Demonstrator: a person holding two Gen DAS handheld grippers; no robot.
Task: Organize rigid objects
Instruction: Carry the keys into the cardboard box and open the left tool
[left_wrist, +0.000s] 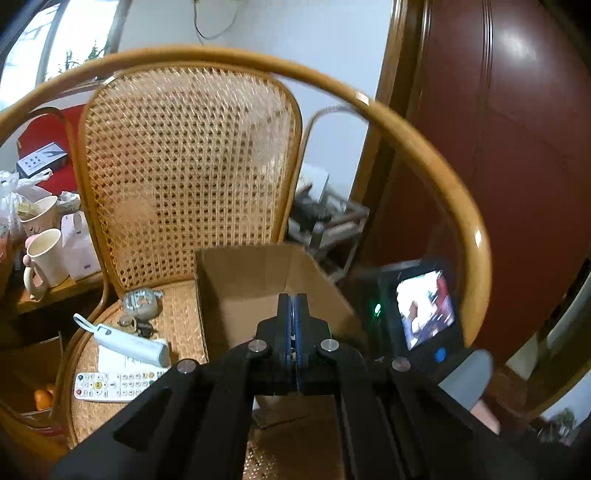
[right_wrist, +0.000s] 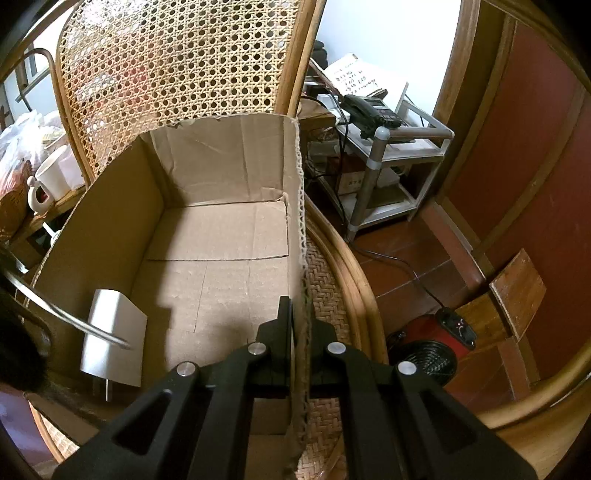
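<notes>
The right tongs pinched the right wall of the cardboard box, which sat on the rattan chair. A white charger lay inside. The left tongs hung pressed together, empty, above the box; beside it lay a remote control and power bank.

Left gripper seen with blue pads pressed together, nothing between them, held over the cardboard box on the rattan chair. On the seat left of the box: white remote, pale blue device lying on paper, small grey clutter behind. Right gripper's lit screen visible just right of the box.
</notes>
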